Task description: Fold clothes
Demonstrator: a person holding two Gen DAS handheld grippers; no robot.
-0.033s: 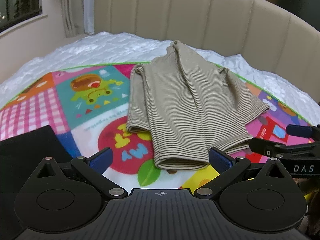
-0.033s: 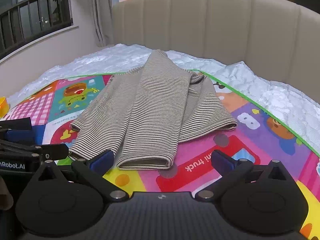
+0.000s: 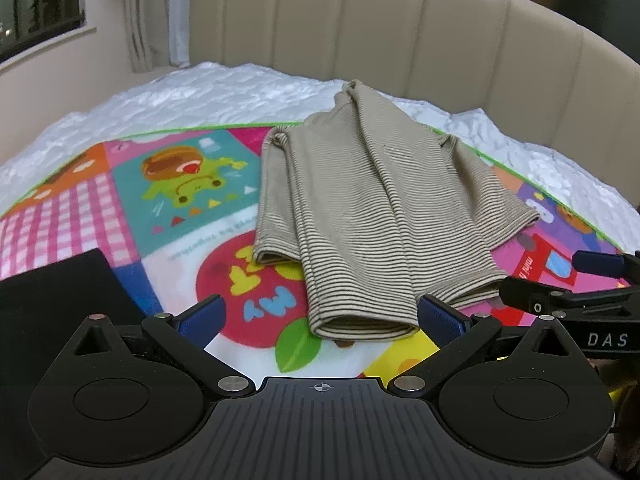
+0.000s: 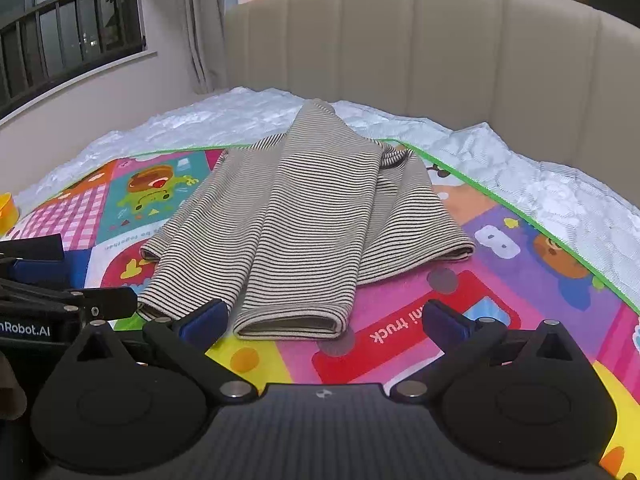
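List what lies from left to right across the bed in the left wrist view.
Black cloth → frog picture on the play mat → striped garment → right gripper at the frame's edge.

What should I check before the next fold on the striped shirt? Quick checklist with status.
1. Left gripper open, nothing between its pads: ok.
2. Right gripper open, nothing held: ok.
3. Striped shirt on the play mat, sleeves already folded inward: ok.
4. Near hem in front of both grippers with nothing lying on it: ok.
5. Collar end fully on the mat: not ok, it runs past the green edge onto the white bedding.
6. Shirt's layers smooth underneath: cannot tell.
7. Black fabric at left apart from the shirt: ok.
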